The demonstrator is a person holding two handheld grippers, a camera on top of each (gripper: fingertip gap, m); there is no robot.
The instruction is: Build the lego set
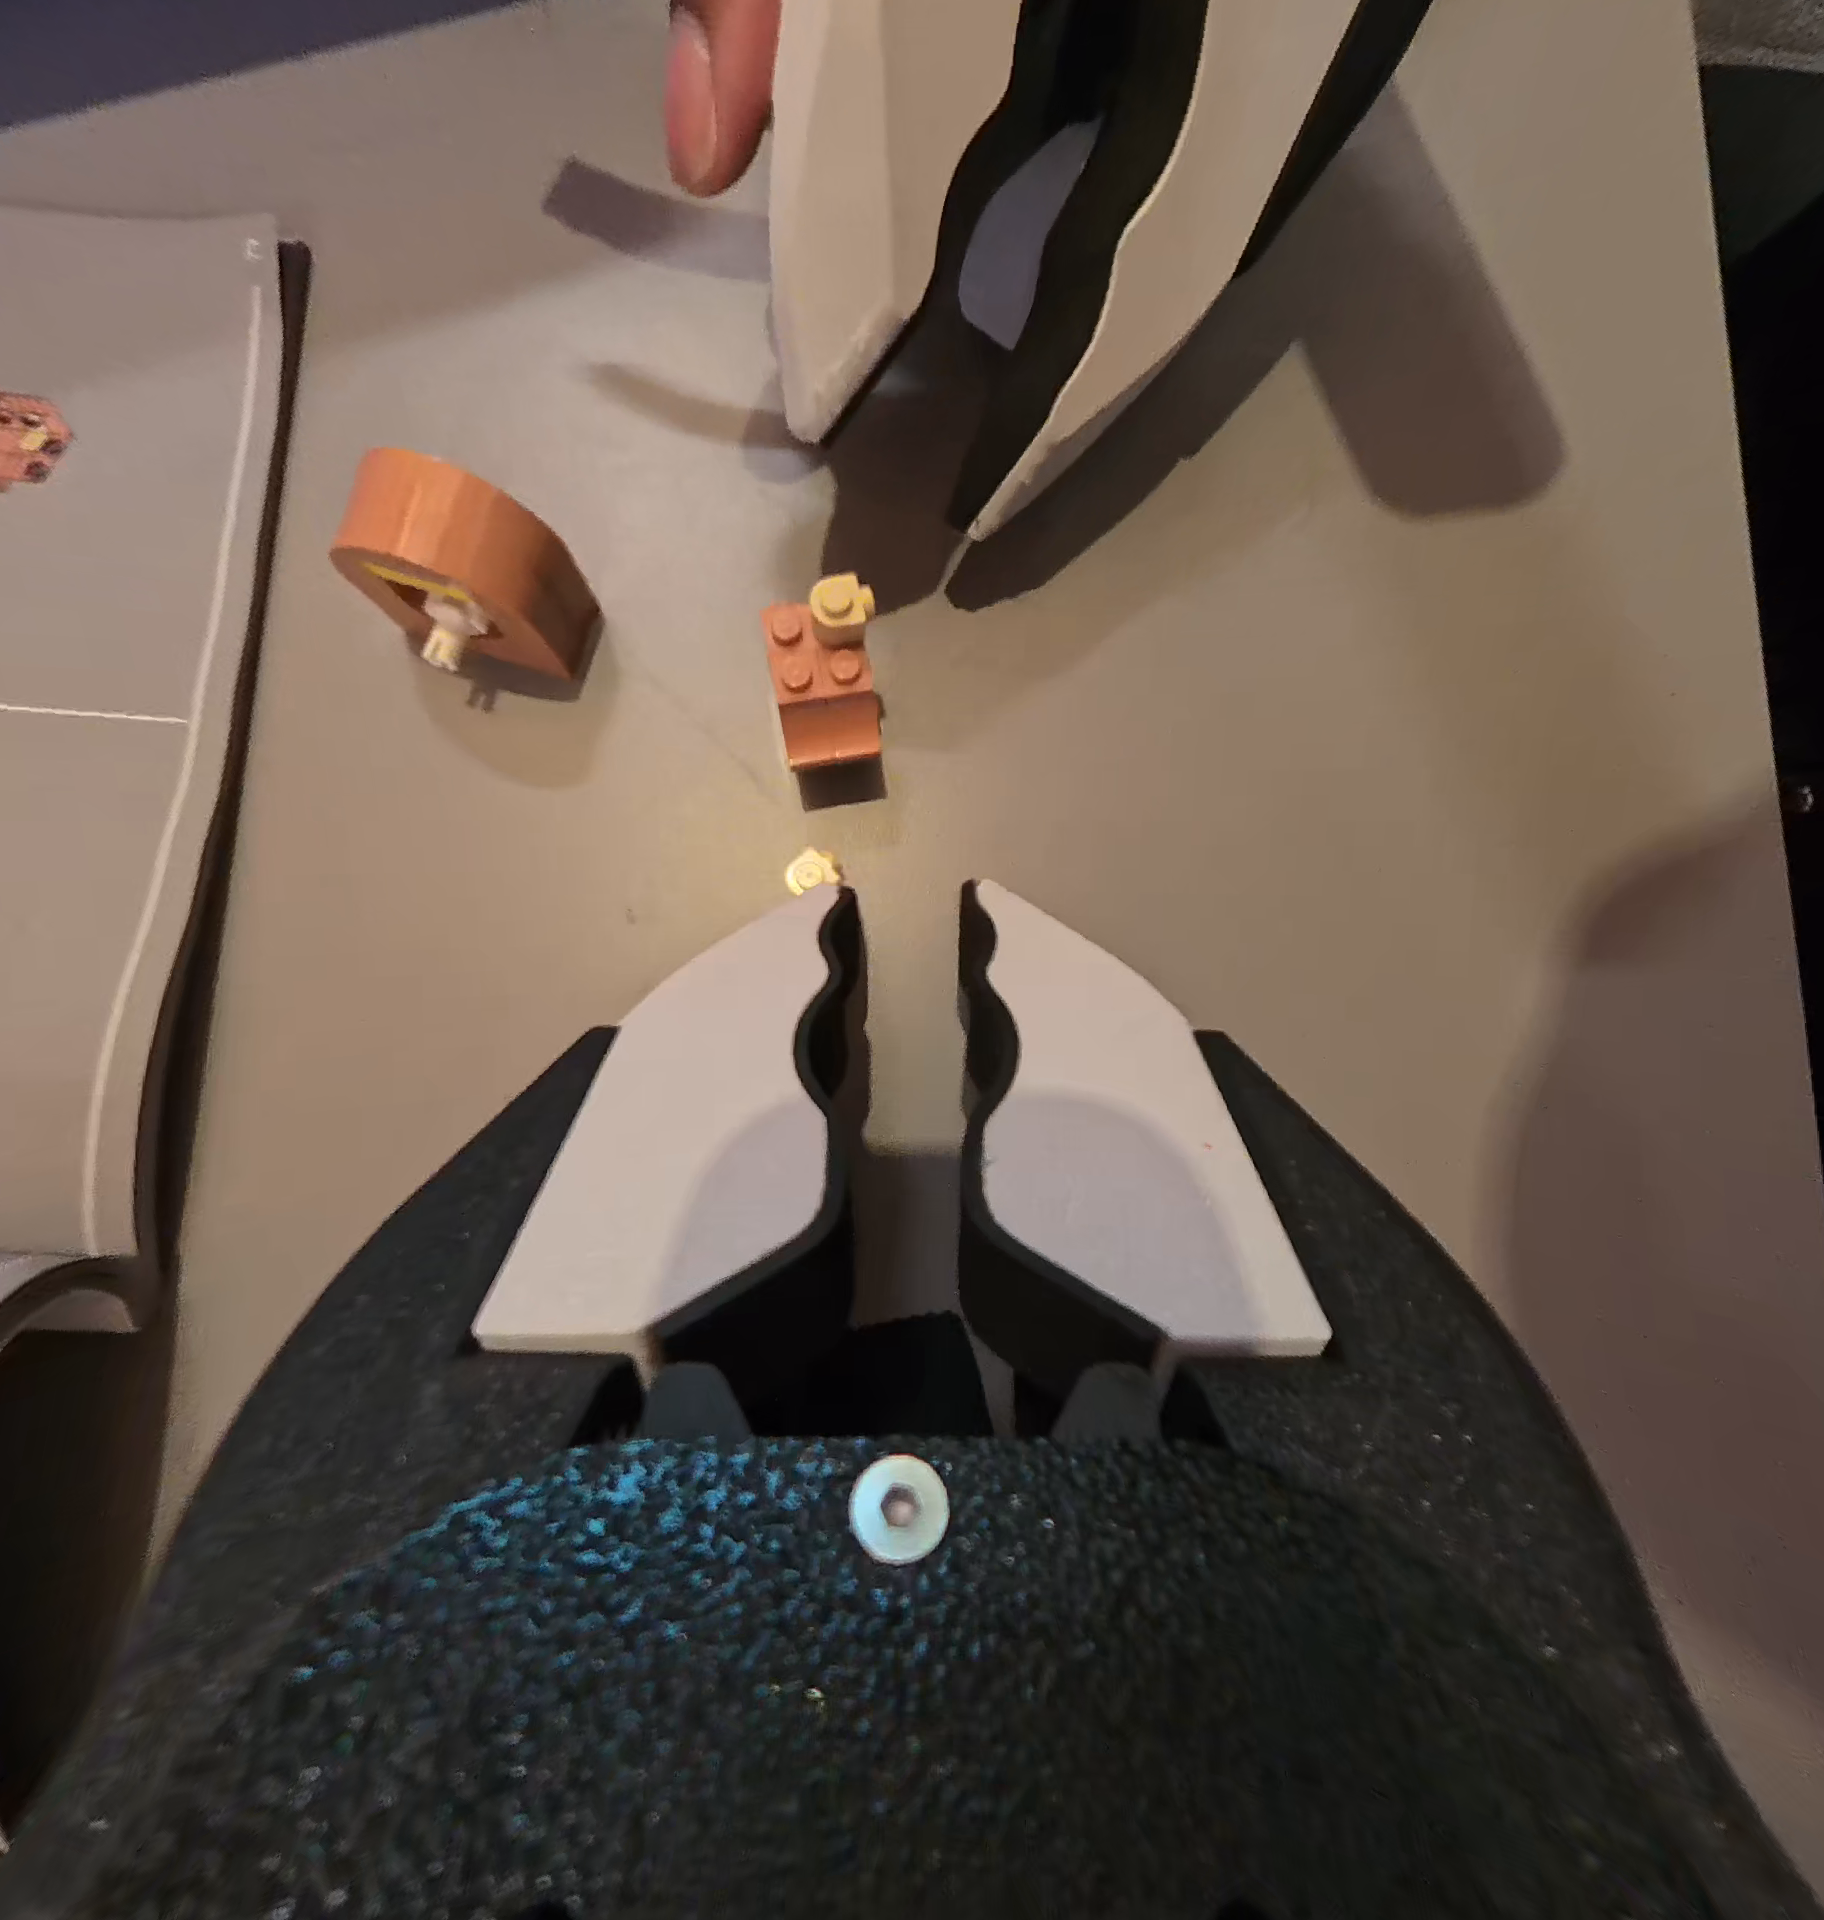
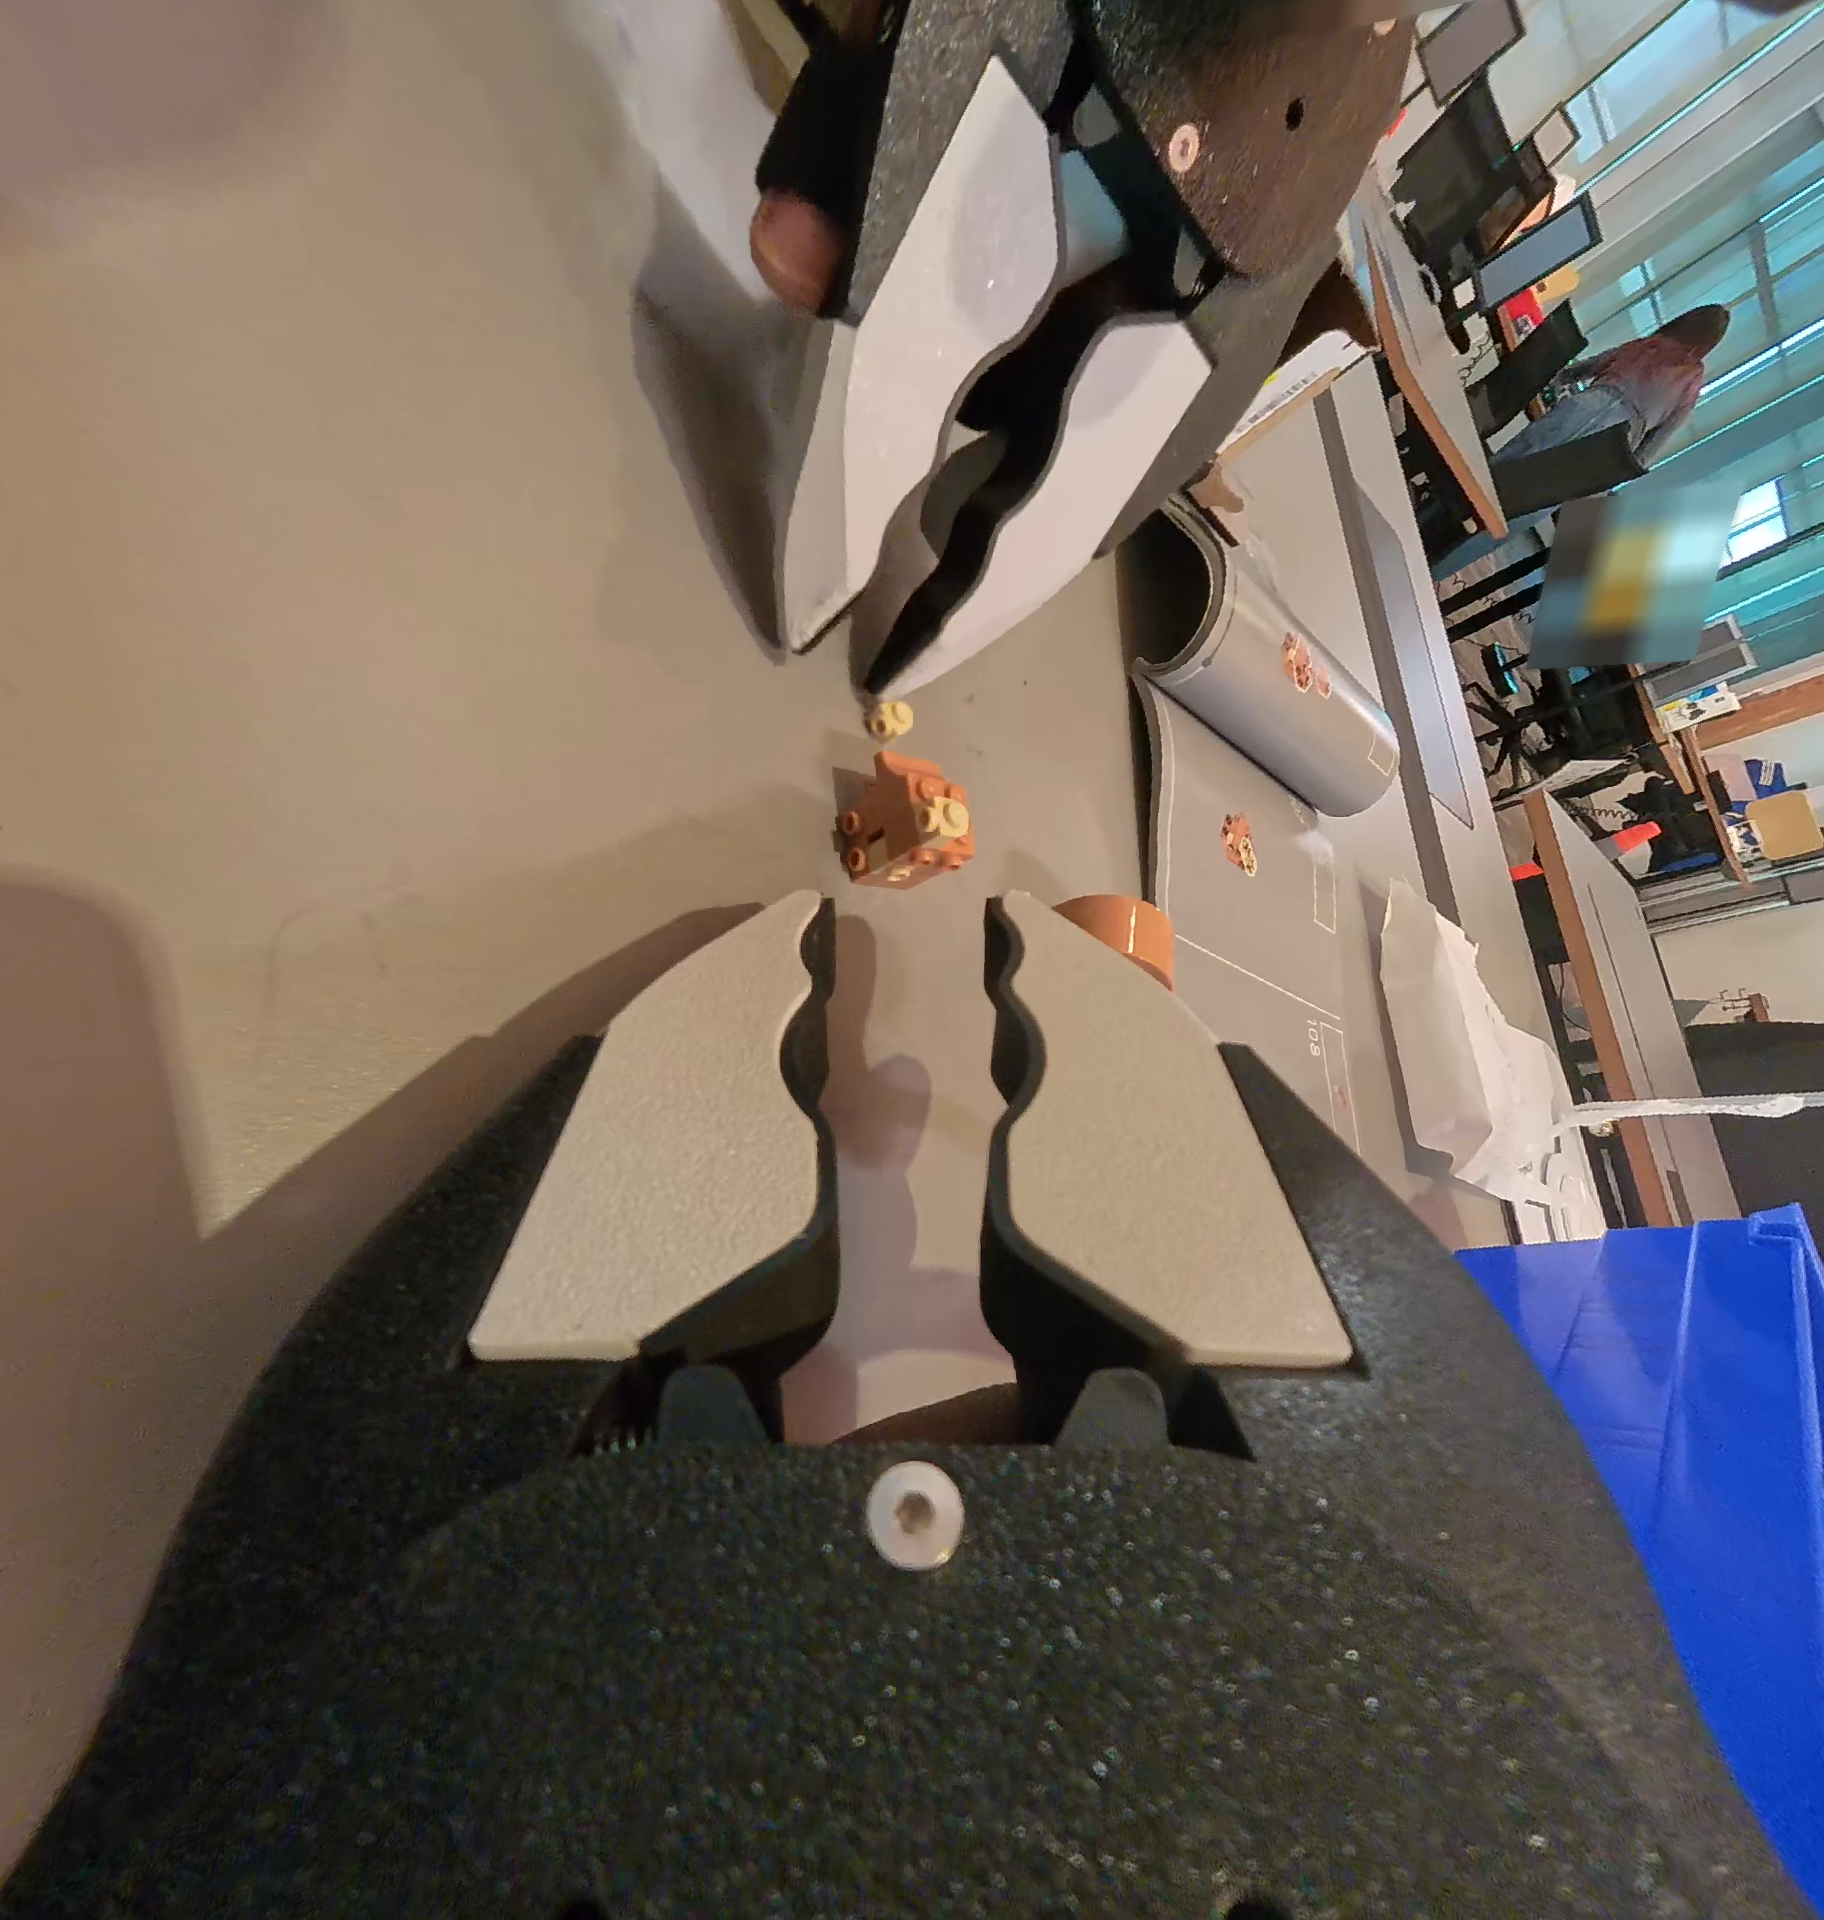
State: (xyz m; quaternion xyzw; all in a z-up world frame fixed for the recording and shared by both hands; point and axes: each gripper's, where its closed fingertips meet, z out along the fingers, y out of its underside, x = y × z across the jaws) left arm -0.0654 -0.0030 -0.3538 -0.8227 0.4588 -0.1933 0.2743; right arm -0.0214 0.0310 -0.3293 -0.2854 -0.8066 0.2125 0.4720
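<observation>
While both grippers face one another across the grey table (image 1: 1251, 779), a small brown brick assembly (image 1: 823, 686) stands between them, untouched by either. It carries a tan stud piece (image 1: 840, 601) on the top corner farthest from the left gripper (seen in the right wrist view on its upper face). The left gripper (image 1: 908, 894) hovers just short of the assembly with its jaws parted and nothing between them; a loose tan round piece (image 1: 810, 871) lies on the table just beside its left fingertip (image 1: 835, 904), apparently outside the jaws, though contact cannot be told. The right gripper (image 2: 908, 904) is likewise released and empty, its tips close to the assembly's opposite side, so that the block lies roughly on the line of both pairs of fingers. A brown round part (image 1: 461, 571) with a pale peg lies on its side to the left, well apart from the fingers. An open instruction booklet (image 1: 108, 727) rests at the table's left edge, and a blue bin (image 2: 1666, 1507) shows in the right wrist view.
</observation>
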